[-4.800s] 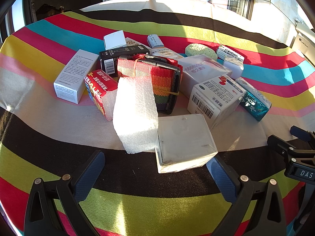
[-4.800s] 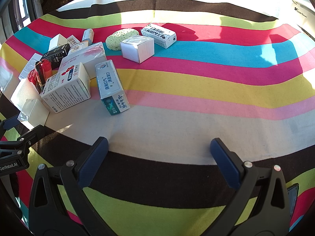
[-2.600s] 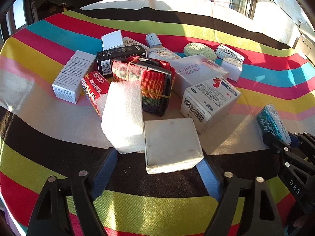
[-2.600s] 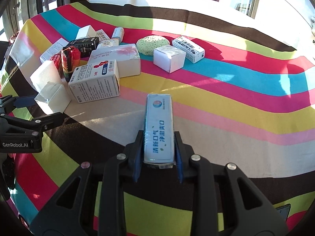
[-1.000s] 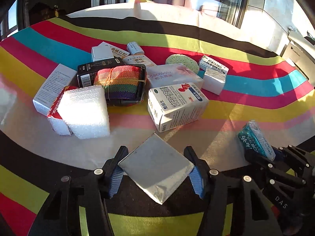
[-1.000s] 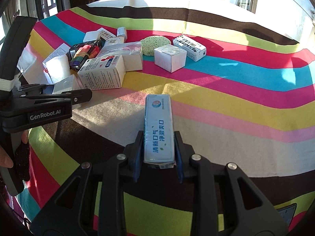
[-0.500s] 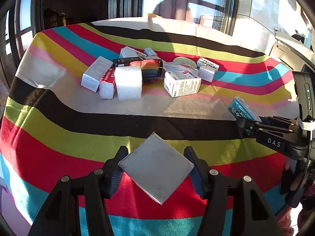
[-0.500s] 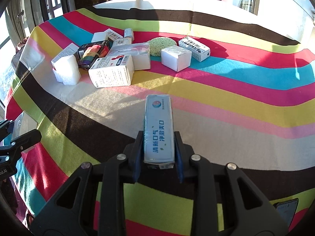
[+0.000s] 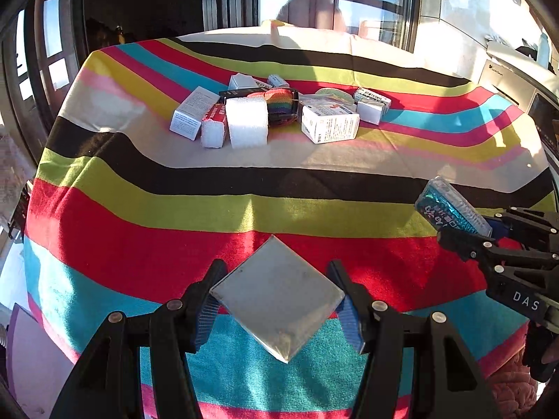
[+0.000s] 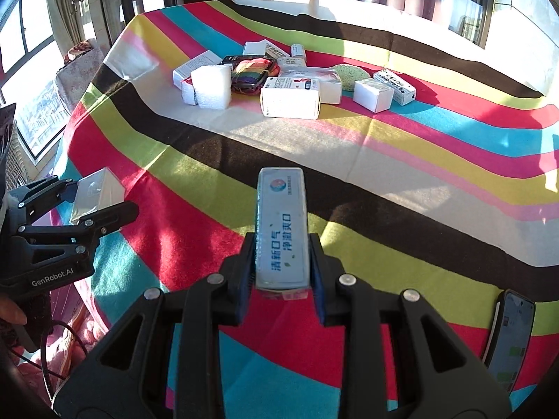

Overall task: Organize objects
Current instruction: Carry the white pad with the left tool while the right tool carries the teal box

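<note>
My left gripper [image 9: 276,298] is shut on a clear plastic box [image 9: 277,295], held corner-up in the air off the table's near edge; it also shows in the right wrist view [image 10: 96,193]. My right gripper [image 10: 281,262] is shut on a long teal-and-white box [image 10: 281,223], also seen in the left wrist view [image 9: 450,209]. Both are held well back from the cluster of boxes [image 9: 328,122] on the striped tablecloth [image 9: 279,188].
The cluster holds a white foam block [image 9: 246,122], a rainbow pouch [image 9: 281,104], a green sponge [image 10: 349,71] and several small cartons [image 10: 372,94]. A phone [image 10: 508,335] lies at the table's near right edge. Windows stand behind the table.
Both grippers have pulled further back from the table with their boxes held; the cluster looks smaller and farther. The grips have not changed.
</note>
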Demonstrator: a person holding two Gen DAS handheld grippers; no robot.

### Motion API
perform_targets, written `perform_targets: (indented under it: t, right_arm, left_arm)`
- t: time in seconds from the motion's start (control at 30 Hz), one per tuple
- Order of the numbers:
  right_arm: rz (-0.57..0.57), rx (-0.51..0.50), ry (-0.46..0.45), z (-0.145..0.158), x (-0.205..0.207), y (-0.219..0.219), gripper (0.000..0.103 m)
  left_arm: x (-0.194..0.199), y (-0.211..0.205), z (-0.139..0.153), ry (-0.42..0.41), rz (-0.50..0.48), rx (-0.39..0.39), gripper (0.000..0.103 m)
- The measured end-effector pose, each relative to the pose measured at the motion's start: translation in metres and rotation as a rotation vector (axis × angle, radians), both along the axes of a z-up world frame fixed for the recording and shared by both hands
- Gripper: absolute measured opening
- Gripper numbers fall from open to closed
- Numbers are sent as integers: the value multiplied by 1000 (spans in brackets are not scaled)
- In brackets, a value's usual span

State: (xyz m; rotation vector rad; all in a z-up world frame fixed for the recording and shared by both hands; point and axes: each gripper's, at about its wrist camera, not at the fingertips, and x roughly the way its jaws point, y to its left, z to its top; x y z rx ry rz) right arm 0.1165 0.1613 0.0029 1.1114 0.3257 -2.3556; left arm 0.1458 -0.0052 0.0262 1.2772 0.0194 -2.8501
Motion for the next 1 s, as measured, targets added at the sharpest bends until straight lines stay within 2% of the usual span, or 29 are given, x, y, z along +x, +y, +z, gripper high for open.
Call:
perform_targets:
  t: [0.13,0.43,0.63,1.0]
  right_arm:
    - [30,2,7,4,13,-6,32]
    - [100,-8,18,19,38,-25,32]
    - [230,18,53,28,68,-63,32]
    - [490,113,80,27,118,-135,32]
  left_arm:
    - [10,-5,5,8,30,-24,59]
    - [40,-27,15,20,105,-17,60]
    - [74,-52,16,17,187,-12,60]
    - [130,-116,-7,-47,384,-24,60]
